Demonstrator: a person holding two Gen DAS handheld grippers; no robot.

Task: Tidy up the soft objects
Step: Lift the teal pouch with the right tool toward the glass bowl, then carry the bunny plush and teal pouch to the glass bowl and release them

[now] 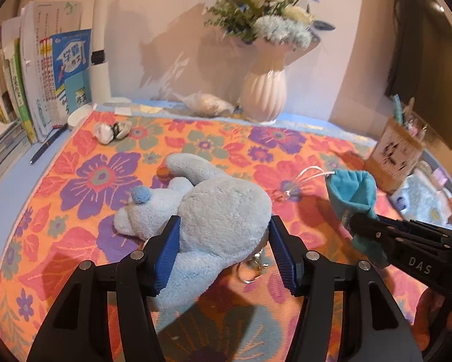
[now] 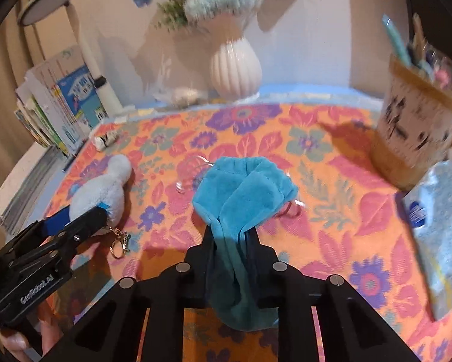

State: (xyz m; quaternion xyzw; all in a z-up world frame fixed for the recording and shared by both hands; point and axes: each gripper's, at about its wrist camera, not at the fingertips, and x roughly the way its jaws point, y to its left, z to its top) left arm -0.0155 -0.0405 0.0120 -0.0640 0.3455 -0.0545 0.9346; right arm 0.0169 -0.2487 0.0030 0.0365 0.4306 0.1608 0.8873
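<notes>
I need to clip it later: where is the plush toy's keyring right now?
The keyring lies on the floral cloth under the blue plush toy, between the left gripper's fingers.
</notes>
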